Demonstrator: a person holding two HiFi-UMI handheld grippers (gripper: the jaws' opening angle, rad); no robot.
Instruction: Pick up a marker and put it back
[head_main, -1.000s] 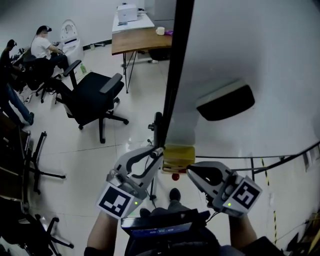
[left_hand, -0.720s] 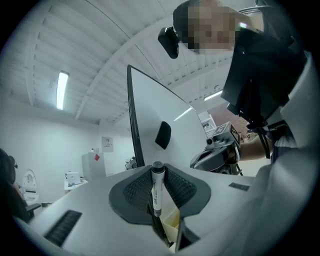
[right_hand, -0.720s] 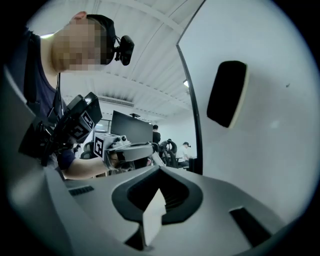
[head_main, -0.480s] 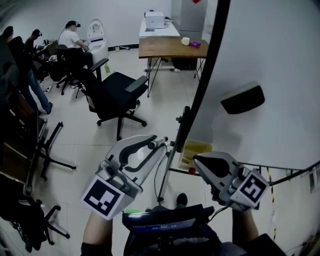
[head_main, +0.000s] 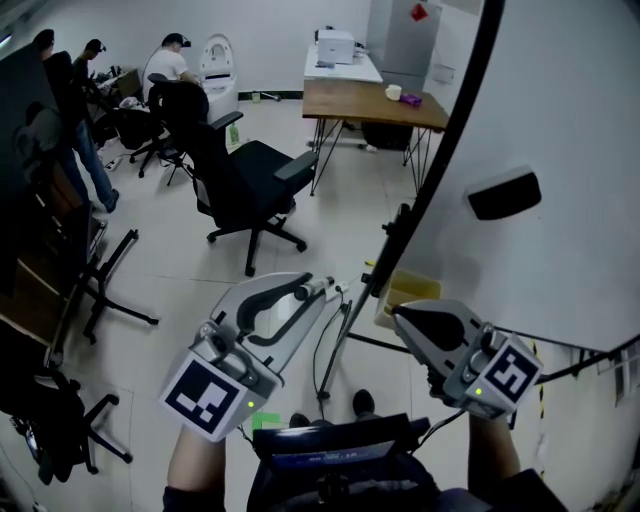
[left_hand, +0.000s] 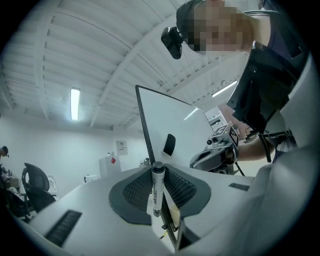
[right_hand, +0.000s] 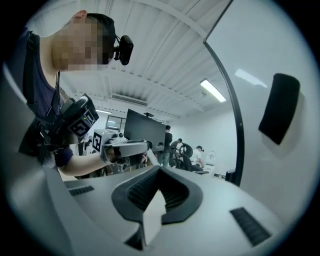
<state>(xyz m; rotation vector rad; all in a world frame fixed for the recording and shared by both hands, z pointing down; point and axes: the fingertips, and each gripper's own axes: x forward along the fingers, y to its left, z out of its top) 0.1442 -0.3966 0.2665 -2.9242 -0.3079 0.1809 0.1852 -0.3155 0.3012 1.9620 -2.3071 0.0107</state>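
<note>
A white marker (left_hand: 157, 192) with a dark cap stands upright between the jaws of my left gripper (head_main: 312, 296), which is shut on it. In the head view the marker (head_main: 322, 287) pokes out at that gripper's tip, just left of the whiteboard's black edge (head_main: 440, 170). My right gripper (head_main: 400, 318) hangs level beside it, in front of the whiteboard (head_main: 570, 110), with its jaws together and nothing in them. A black eraser (head_main: 502, 195) sticks to the board above the right gripper. In the right gripper view, that eraser (right_hand: 279, 107) is at upper right.
A yellowish box (head_main: 405, 295) sits at the board's foot. A black office chair (head_main: 250, 185) stands on the open floor to the left, and a wooden table (head_main: 375, 100) behind it. Several people sit or stand at the far left near more chairs (head_main: 70, 300).
Both grippers have risen and drifted left, away from the foot of the board. The left one still holds the marker. The head view has swung up and shows more of the room.
</note>
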